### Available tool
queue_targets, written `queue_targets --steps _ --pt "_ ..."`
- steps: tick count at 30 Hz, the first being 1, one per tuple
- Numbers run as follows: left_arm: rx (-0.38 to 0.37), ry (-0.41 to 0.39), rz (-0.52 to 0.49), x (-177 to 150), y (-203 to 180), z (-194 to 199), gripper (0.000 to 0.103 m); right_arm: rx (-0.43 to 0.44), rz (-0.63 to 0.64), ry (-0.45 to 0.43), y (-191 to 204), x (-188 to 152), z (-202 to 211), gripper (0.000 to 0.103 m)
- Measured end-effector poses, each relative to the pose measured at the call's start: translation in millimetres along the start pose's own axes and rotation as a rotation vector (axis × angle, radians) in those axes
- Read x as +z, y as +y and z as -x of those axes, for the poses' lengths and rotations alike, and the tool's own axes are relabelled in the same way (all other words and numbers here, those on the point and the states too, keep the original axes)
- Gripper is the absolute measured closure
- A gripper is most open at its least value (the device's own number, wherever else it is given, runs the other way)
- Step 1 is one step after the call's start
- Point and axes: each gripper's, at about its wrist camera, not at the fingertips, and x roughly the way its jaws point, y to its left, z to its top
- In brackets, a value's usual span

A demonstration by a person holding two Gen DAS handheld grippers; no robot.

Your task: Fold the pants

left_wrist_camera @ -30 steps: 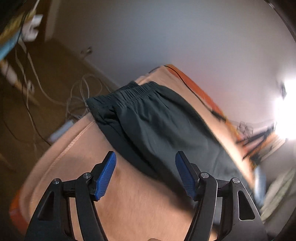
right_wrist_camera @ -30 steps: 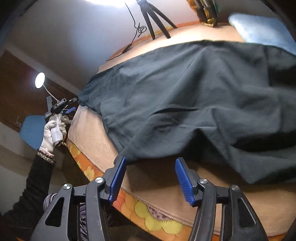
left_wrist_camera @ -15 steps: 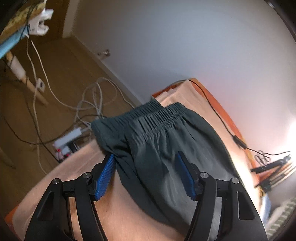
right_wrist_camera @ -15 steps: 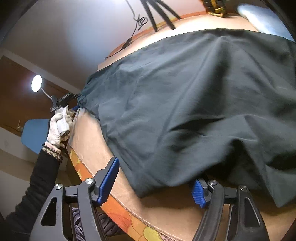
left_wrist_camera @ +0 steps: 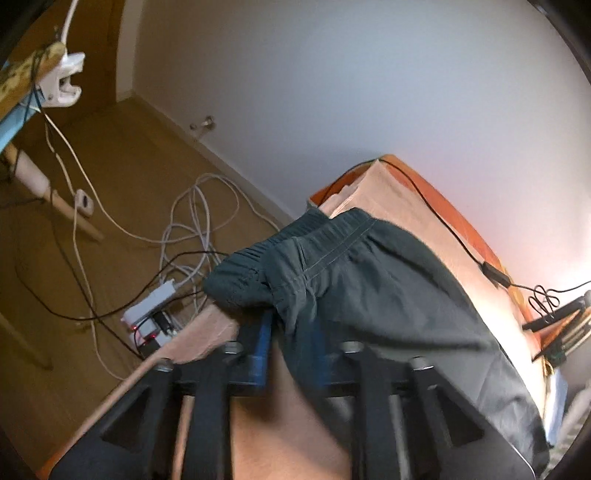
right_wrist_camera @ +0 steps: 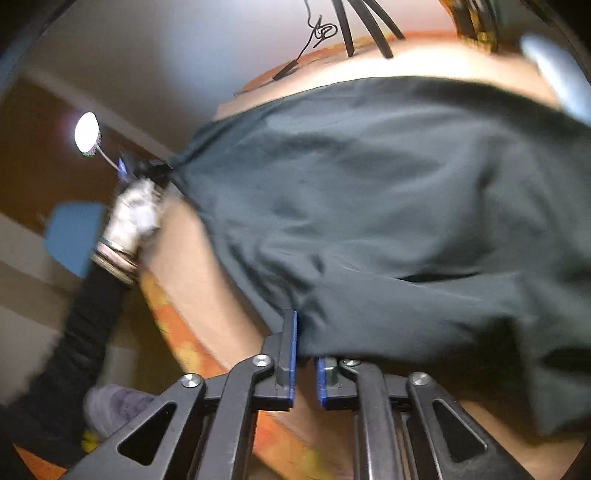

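Dark green pants (left_wrist_camera: 376,295) lie along a peach-sheeted bed (left_wrist_camera: 388,192). In the left wrist view, my left gripper (left_wrist_camera: 290,354) is shut on the near corner of the elastic waistband, which bunches up over its blue pads. In the right wrist view, the pants (right_wrist_camera: 369,206) spread across the bed. My right gripper (right_wrist_camera: 304,354) is shut on their near hem edge, the cloth pinched between the blue pads. The left gripper (right_wrist_camera: 144,170) and its gloved hand show at the far waist end there.
A power strip (left_wrist_camera: 151,314) and loose white and black cables lie on the wooden floor left of the bed. A black cable (left_wrist_camera: 443,221) runs along the bed's far edge. Tripod legs (right_wrist_camera: 365,26) and a pale blue cloth (right_wrist_camera: 557,77) sit at the far side.
Both grippers have closed from open onto the pants: the left on the waistband corner, the right on the hem edge. The waistband corner has lifted and bunched.
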Motion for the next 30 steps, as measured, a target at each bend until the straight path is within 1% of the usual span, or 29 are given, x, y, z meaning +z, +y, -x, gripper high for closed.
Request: queue_targets --steps 1,2,3,4,7,10,12,14,15,18,21,24,26,27,30 --pt "-0.017 0.001 0.011 0 4 3 0.069 0.001 0.002 0.007 -1 0 3 0.071" --pt "-0.038 -0.003 0.018 2 11 10 0.068 0.009 0.001 0.012 -3 -1 9 0.067" --pt "-0.041 -0.017 0.021 5 20 18 0.067 0.019 0.005 0.010 -3 -2 14 0.067" --pt "-0.036 -0.034 0.027 7 26 25 0.064 0.026 0.012 0.006 -3 -2 20 0.066" --pt "-0.055 -0.064 0.075 14 53 42 0.064 0.040 0.051 -0.019 5 1 38 0.066" --pt "-0.060 -0.070 0.090 17 68 47 0.064 0.042 0.082 -0.032 20 16 45 0.065" --pt "-0.065 -0.062 0.083 18 73 46 0.063 0.053 0.117 -0.021 39 31 44 0.064" --pt "-0.071 -0.061 0.078 19 75 43 0.056 0.081 0.149 0.004 54 43 43 0.064" --pt "-0.080 -0.058 0.076 19 75 41 0.056 0.094 0.168 0.015 63 51 43 0.064" --pt "-0.131 -0.031 0.090 19 76 27 0.056 0.085 0.236 0.010 93 77 37 0.063" --pt "-0.176 0.008 0.121 19 78 10 0.056 0.066 0.354 -0.008 134 115 14 0.062" --pt "-0.206 0.027 0.135 19 77 -2 0.056 0.063 0.431 -0.035 169 148 -16 0.062" --pt "-0.208 0.005 0.132 19 77 0 0.056 0.055 0.479 -0.050 191 171 -43 0.062" --pt "-0.215 -0.016 0.137 18 77 4 0.056 0.035 0.511 -0.060 203 183 -61 0.062" --pt "-0.248 -0.041 0.126 18 73 14 0.056 0.011 0.560 -0.068 226 212 -101 0.062"
